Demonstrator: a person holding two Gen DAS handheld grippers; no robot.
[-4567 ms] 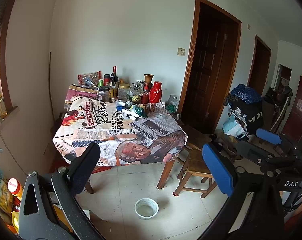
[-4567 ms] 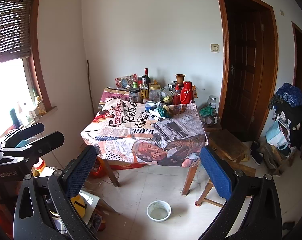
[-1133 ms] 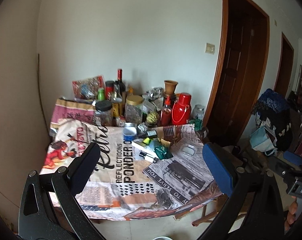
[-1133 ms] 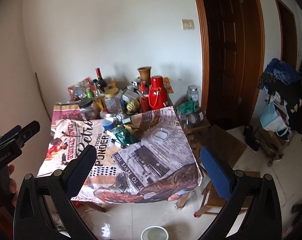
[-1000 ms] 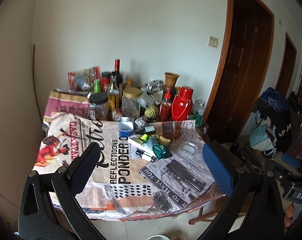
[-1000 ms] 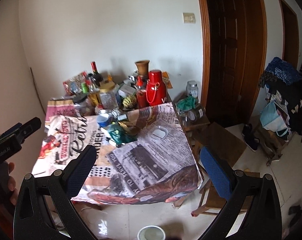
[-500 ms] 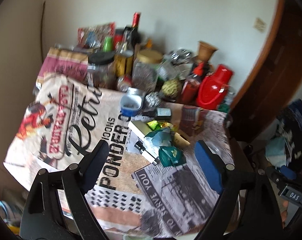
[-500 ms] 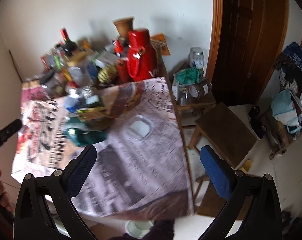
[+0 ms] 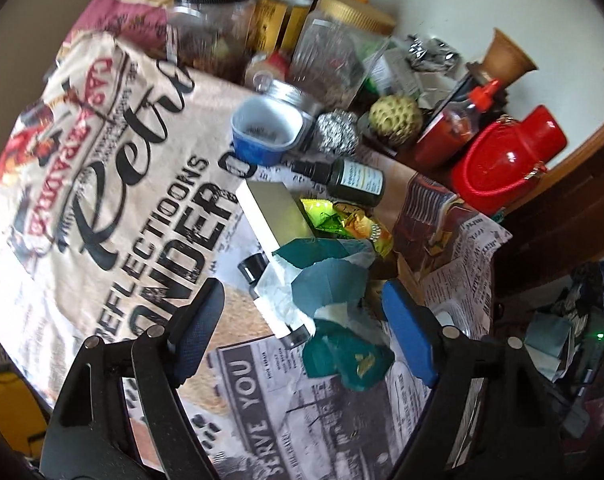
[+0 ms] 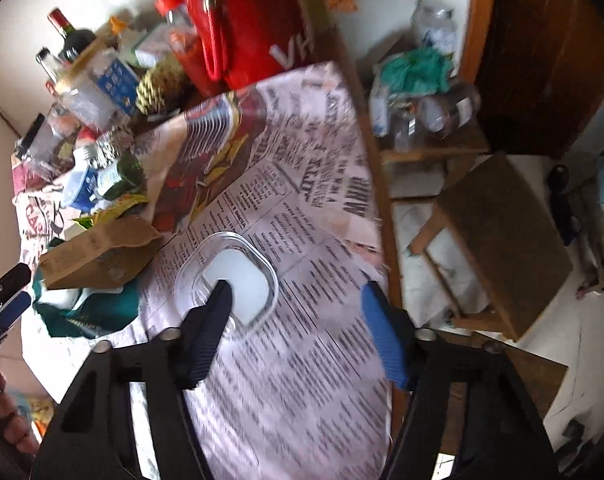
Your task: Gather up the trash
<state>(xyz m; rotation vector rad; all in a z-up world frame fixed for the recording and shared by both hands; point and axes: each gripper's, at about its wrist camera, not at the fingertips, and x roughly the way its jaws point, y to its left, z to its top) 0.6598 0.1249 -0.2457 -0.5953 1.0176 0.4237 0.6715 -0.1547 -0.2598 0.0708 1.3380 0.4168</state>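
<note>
On the newspaper-print tablecloth (image 9: 114,208) lies a heap of litter: a crumpled teal wrapper (image 9: 350,360), teal-and-white paper (image 9: 322,276), a yellow-green snack wrapper (image 9: 342,220) and a white box (image 9: 274,216). My left gripper (image 9: 302,332) hovers over the teal pieces. Its jaws are closing, and the pads touch nothing. My right gripper (image 10: 296,320) hangs over a clear plastic tray (image 10: 226,280) with its jaws closing. Its left finger (image 10: 210,320) overlaps the tray's near rim, and nothing is pinched. A brown paper bag (image 10: 98,252) lies left of the tray.
Jars, bottles, a blue cup (image 9: 262,132), a foil ball (image 9: 336,132) and a red thermos (image 9: 506,160) crowd the table's back. A wooden stool (image 10: 502,240) and a low side table with jars (image 10: 422,112) stand beyond the table's right edge.
Both grippers have dropped toward the table and tilted downward, so the litter now fills the views. Both pairs of jaws have narrowed, the right more sharply.
</note>
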